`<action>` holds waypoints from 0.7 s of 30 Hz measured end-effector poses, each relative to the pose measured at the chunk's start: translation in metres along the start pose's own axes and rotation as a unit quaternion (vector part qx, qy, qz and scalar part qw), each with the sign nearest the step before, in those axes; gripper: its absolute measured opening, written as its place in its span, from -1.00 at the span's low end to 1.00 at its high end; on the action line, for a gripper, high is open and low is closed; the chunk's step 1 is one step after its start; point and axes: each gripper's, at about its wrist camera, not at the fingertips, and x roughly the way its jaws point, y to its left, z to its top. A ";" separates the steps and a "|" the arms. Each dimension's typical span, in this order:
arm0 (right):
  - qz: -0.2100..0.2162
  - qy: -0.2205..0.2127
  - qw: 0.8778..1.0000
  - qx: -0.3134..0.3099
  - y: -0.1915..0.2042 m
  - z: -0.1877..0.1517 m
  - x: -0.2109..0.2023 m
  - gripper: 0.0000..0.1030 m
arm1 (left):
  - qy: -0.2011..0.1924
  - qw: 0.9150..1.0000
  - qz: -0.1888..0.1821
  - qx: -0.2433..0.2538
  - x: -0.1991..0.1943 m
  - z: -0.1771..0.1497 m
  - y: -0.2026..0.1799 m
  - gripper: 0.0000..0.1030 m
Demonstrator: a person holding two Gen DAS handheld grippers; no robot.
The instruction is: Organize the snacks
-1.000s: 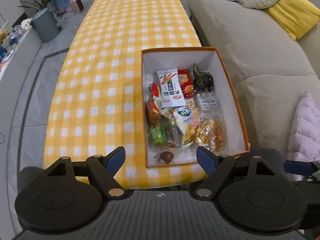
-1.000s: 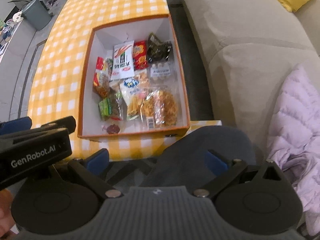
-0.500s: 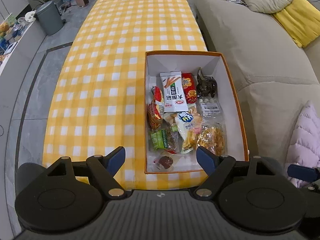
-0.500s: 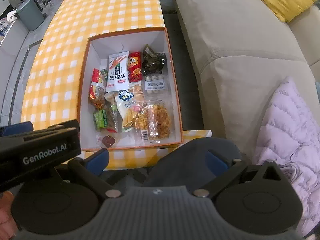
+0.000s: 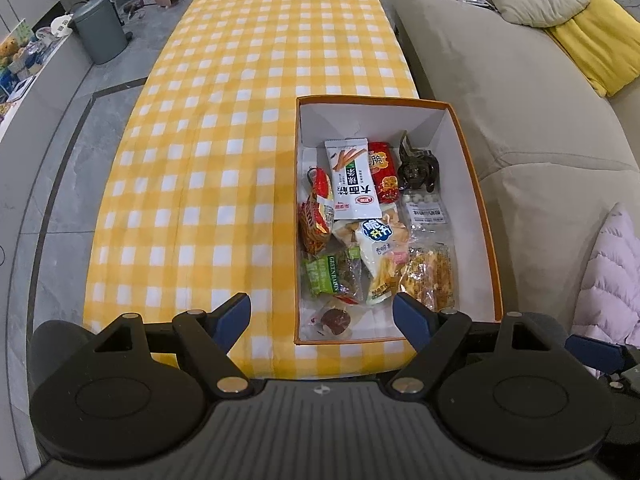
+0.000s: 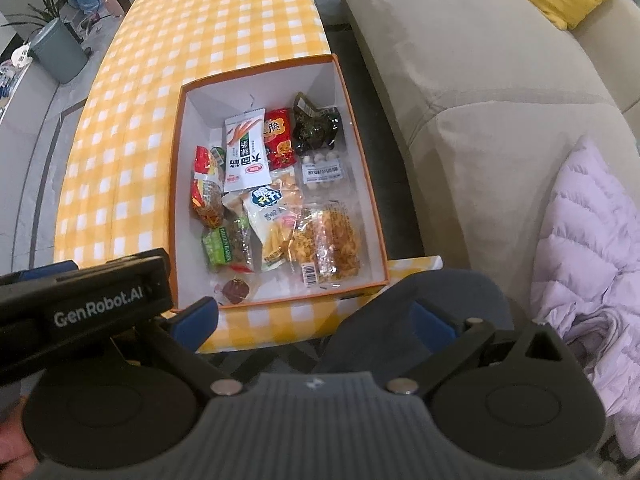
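An orange-rimmed white box [image 5: 474, 184] [image 6: 360, 148] sits at the near right corner of the yellow checked table [image 5: 224, 152] [image 6: 132, 132]. It holds several snack packets: a white noodle-stick pack [image 5: 352, 180] [image 6: 245, 156], a red pack [image 5: 383, 172] [image 6: 279, 138], a dark pack [image 5: 418, 168] [image 6: 316, 130], a green pack [image 5: 323, 276] [image 6: 220, 246] and a clear pack of fried bits [image 5: 430, 276] [image 6: 328, 240]. My left gripper [image 5: 322, 314] is open and empty above the box's near edge. My right gripper [image 6: 316, 316] is open and empty, back from the table's near end.
A beige sofa [image 5: 520, 92] [image 6: 460, 60] runs along the table's right side, with a yellow cushion [image 5: 596, 40] and a lilac quilted jacket [image 6: 588, 240]. A grey bin [image 5: 100, 28] and plant stand on the floor at far left. The left gripper's body [image 6: 80, 300] shows at the right wrist view's lower left.
Both grippers have drawn back and up, so the box sits farther ahead in both views. The jaws stay open. The snacks have not moved.
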 end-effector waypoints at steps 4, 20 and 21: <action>0.006 0.004 1.000 -0.001 -0.001 -0.001 0.002 0.93 | -0.001 1.000 0.001 0.000 0.001 -0.001 0.000 0.84; 0.008 0.005 1.000 -0.002 -0.001 -0.002 0.005 0.93 | 0.007 1.000 -0.003 0.000 0.003 -0.002 0.003 0.82; 0.009 0.005 1.000 -0.003 -0.002 -0.002 0.005 0.93 | 0.007 1.000 -0.003 -0.001 0.002 -0.002 0.003 0.81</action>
